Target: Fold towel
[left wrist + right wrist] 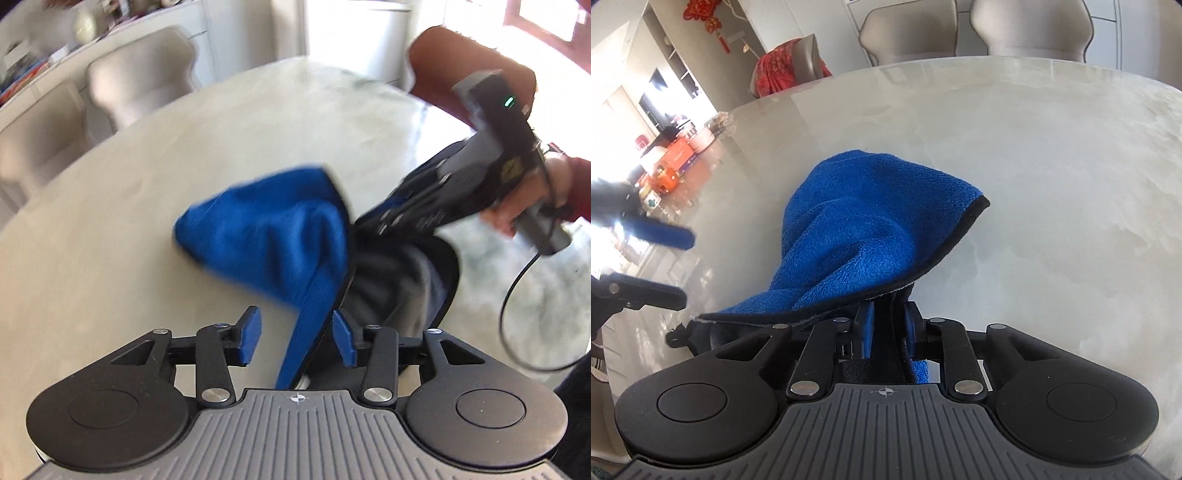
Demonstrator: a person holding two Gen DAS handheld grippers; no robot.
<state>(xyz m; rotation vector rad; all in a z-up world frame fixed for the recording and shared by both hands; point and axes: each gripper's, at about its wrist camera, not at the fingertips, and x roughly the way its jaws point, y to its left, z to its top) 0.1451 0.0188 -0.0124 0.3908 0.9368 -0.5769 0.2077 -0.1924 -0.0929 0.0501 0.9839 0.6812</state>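
A blue towel (266, 236) with black trim and a grey underside lies bunched up on the pale marble table (129, 221). My left gripper (297, 338) is open: a strip of the towel's edge runs up between its blue pads, and neither pad presses on it. My right gripper (373, 221), held by a person's hand (517, 210), reaches into the towel from the right. In the right wrist view my right gripper (889, 325) is shut on the black-trimmed edge of the towel (857, 221), which is lifted and draped. My left gripper (685, 266) shows open at the left edge.
Beige chairs (140, 85) (908, 29) stand around the table (1052, 184). One chair draped in red cloth (783, 66) is at the far left. Boxes and small items (676, 158) crowd the table's left end. A black cable (517, 314) hangs from the right gripper's handle.
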